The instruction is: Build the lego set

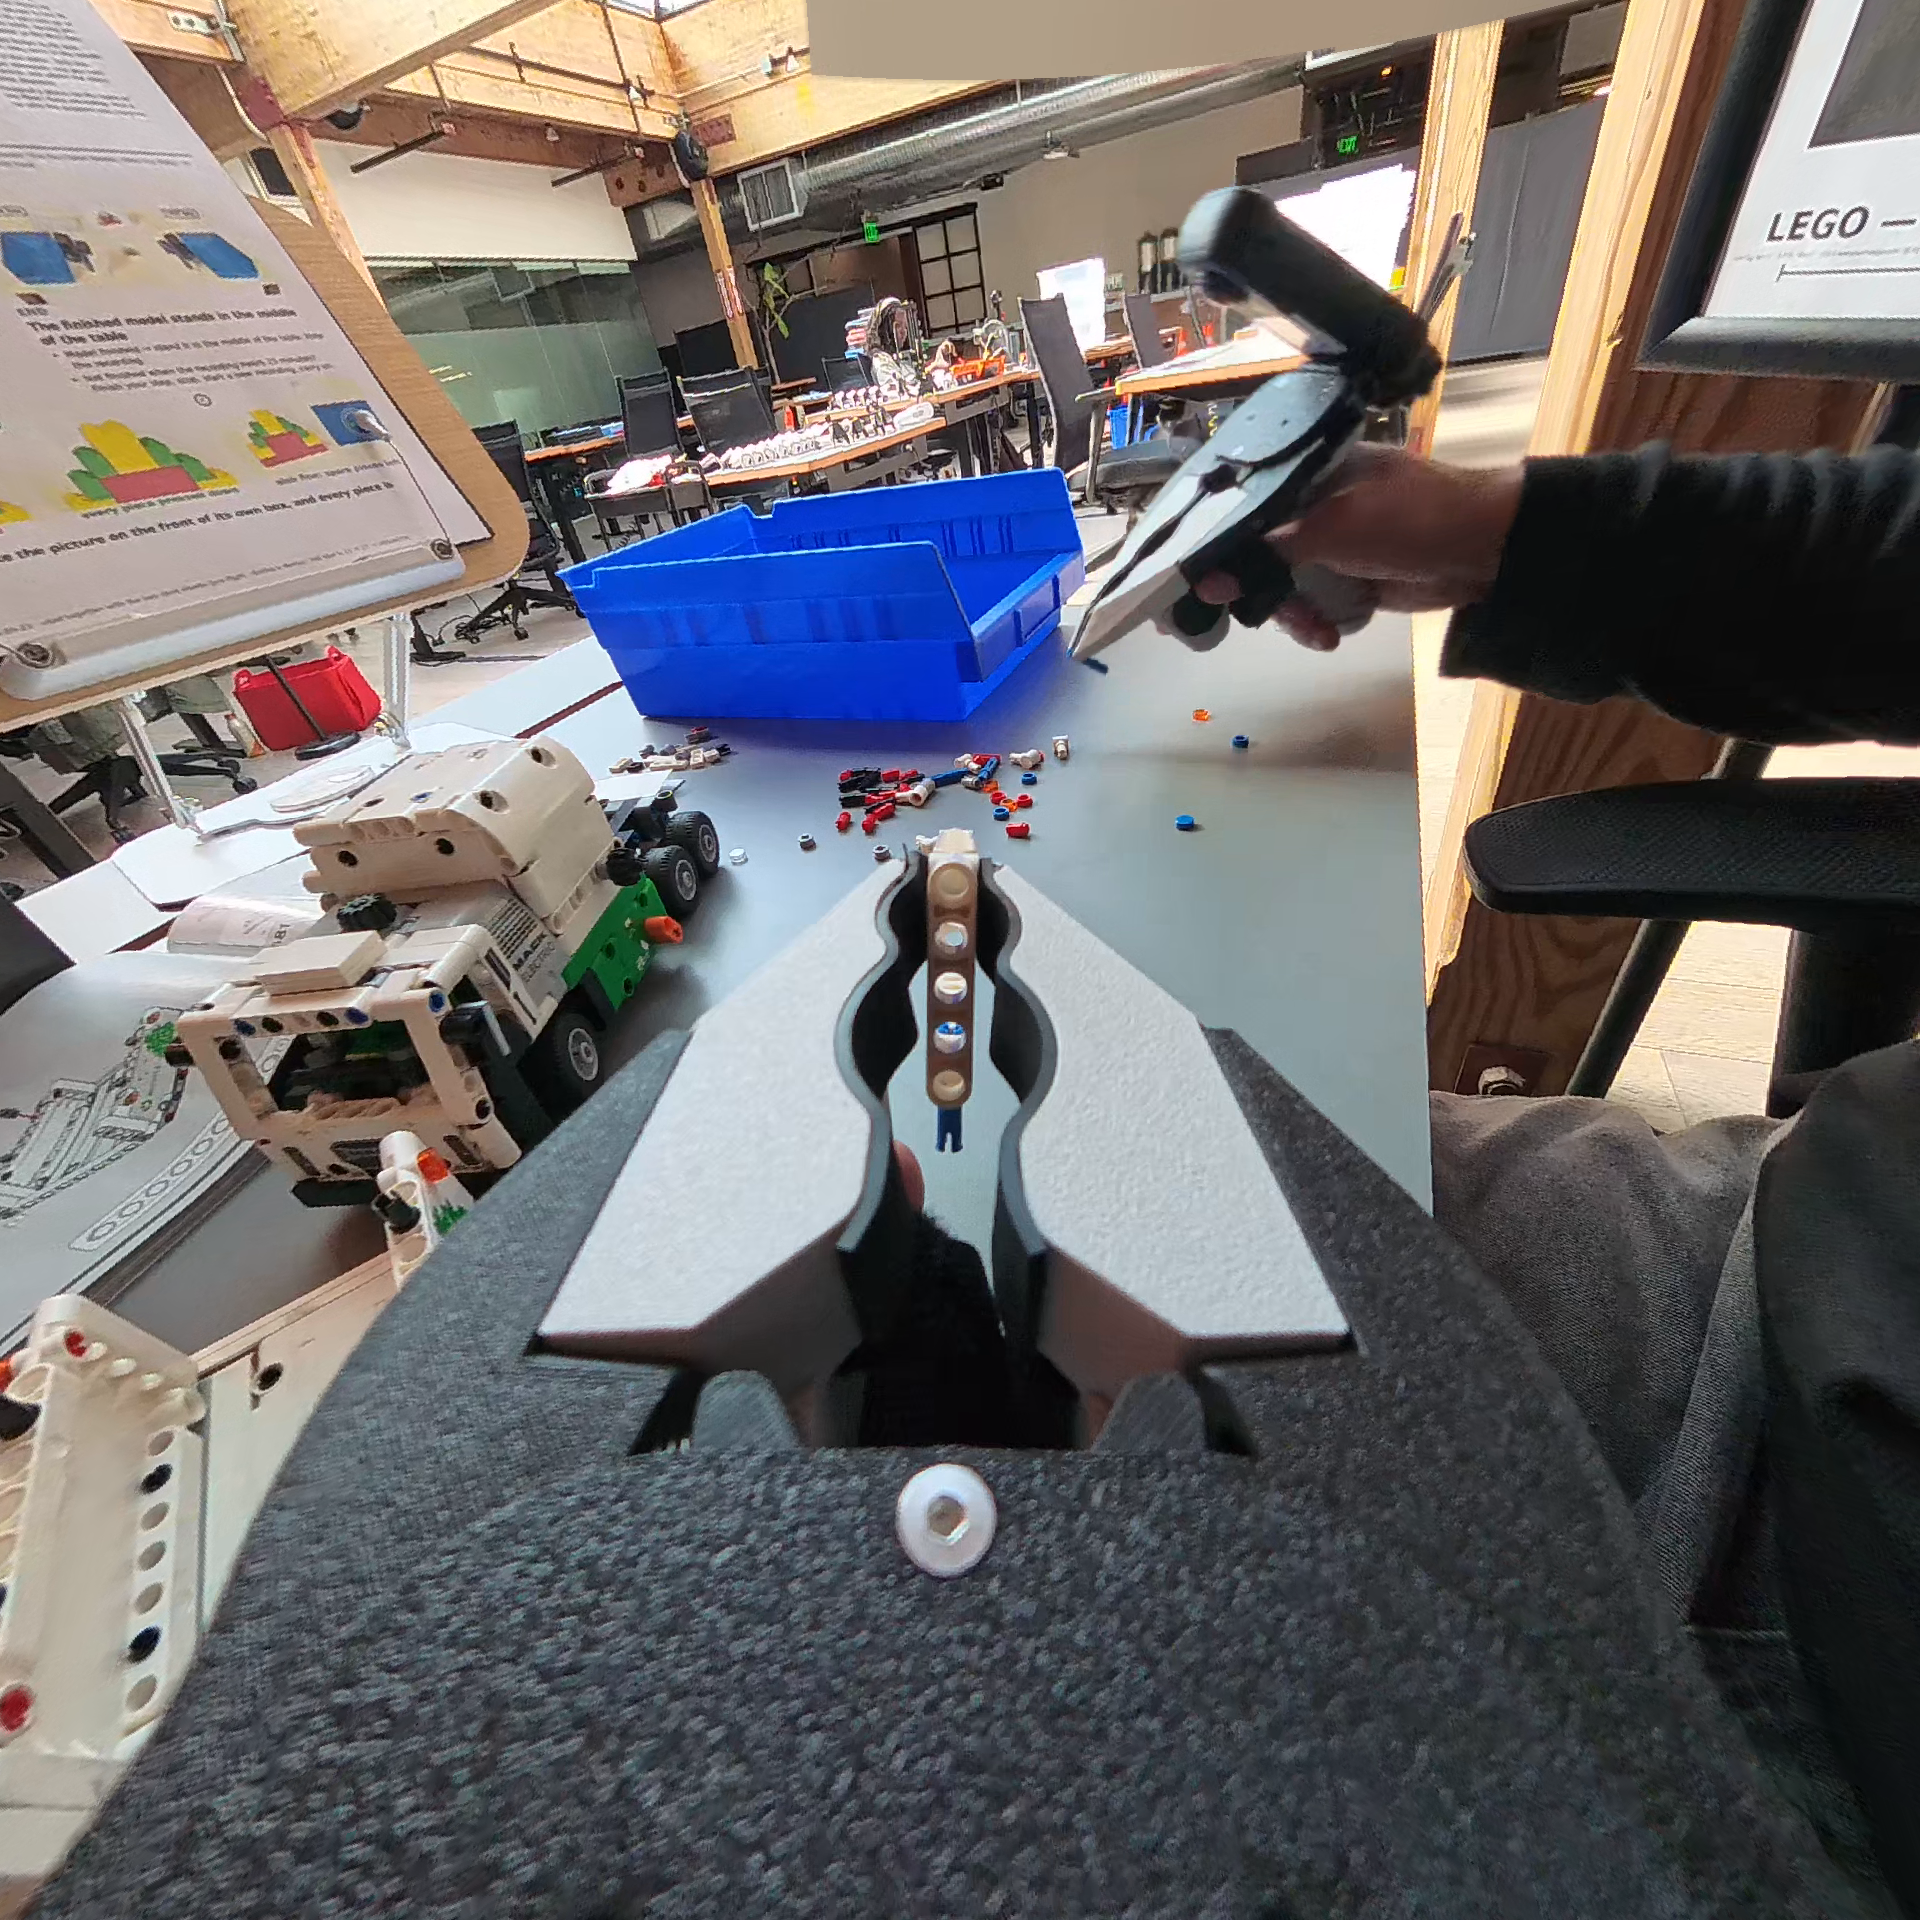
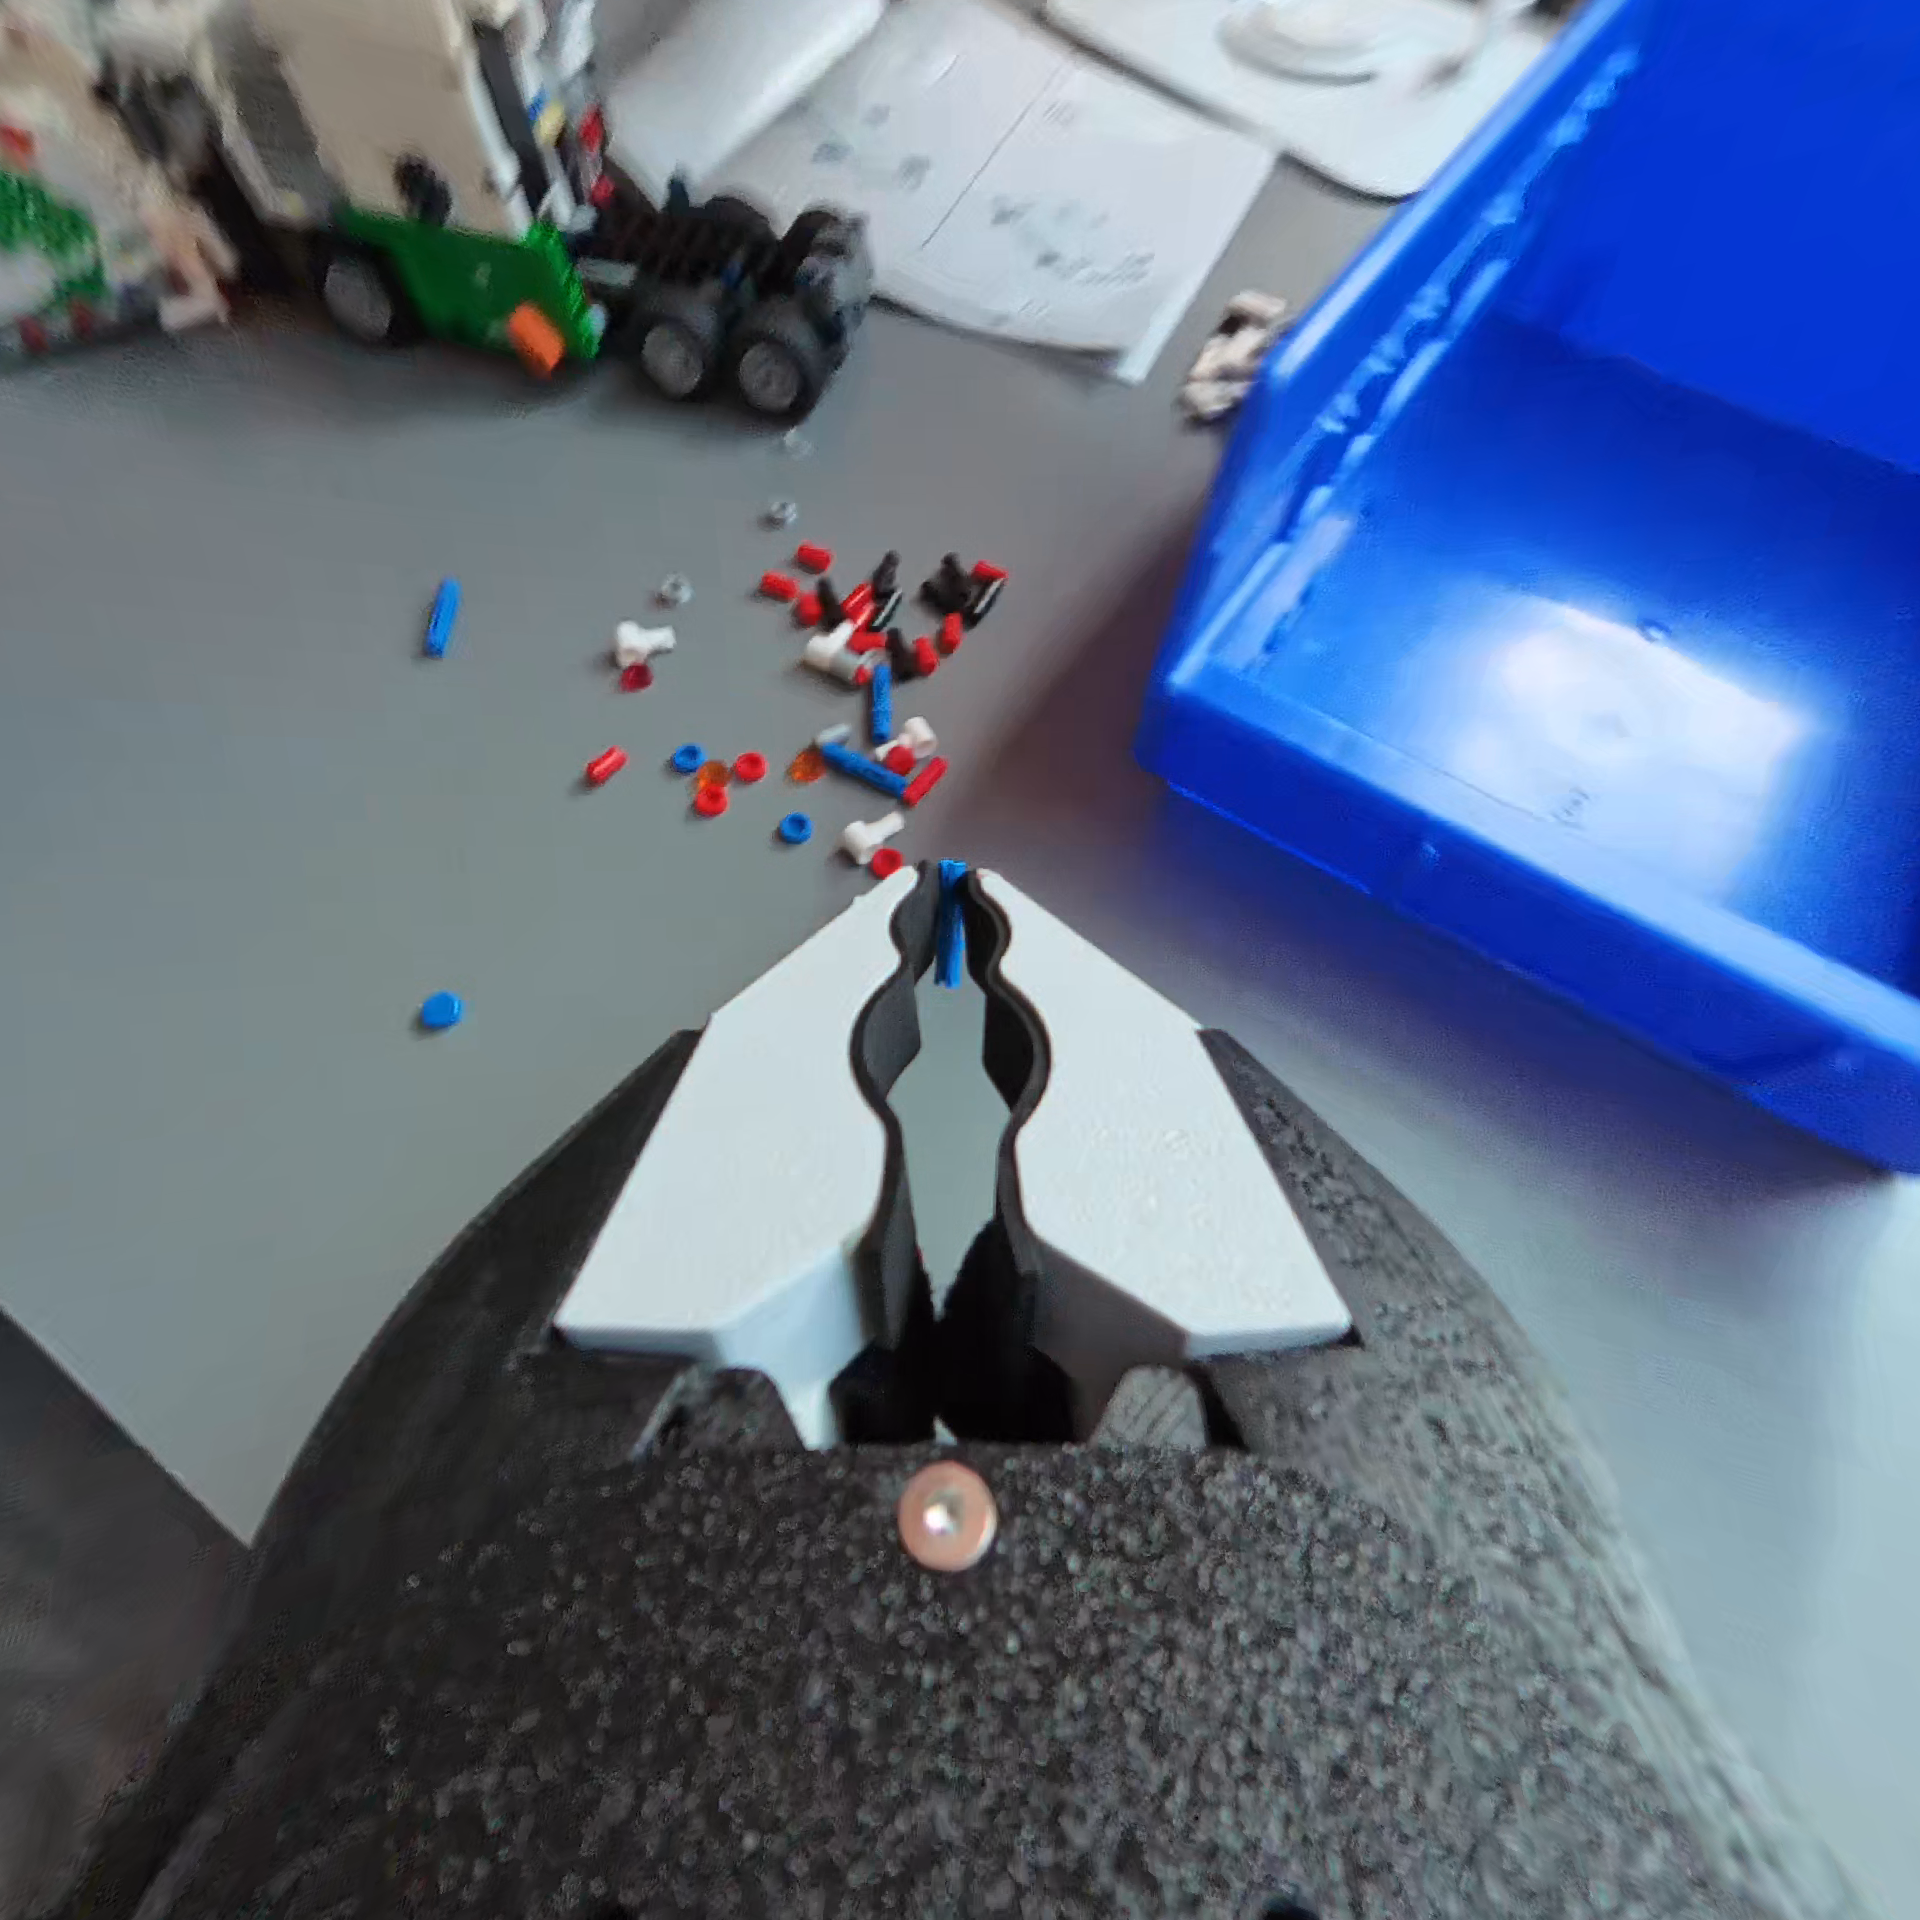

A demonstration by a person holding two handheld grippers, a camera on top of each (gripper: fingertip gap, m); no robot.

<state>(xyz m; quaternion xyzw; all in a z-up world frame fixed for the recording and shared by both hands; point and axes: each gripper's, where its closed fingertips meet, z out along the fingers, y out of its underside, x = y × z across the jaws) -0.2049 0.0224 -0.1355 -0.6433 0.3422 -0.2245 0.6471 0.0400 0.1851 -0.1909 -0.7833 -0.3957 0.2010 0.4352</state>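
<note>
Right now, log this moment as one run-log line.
left hand-held gripper: shut on white holed beam | right hand-held gripper: shut on blue pin | loose pieces: on grey table | blue bin: empty

Grey bench (image 1: 1247,935) carries a blue bin (image 1: 831,623) at upper centre, scattered small pieces (image 1: 914,790) mid-frame, a white-and-green truck (image 1: 468,935) and instruction sheets (image 1: 94,1132) on the left.

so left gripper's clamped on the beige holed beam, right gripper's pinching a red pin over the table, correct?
Not quite: the pin in the right gripper is blue, not red, as the right wrist view shows. The left gripper is clamped on the beige holed beam, as you said.
</note>
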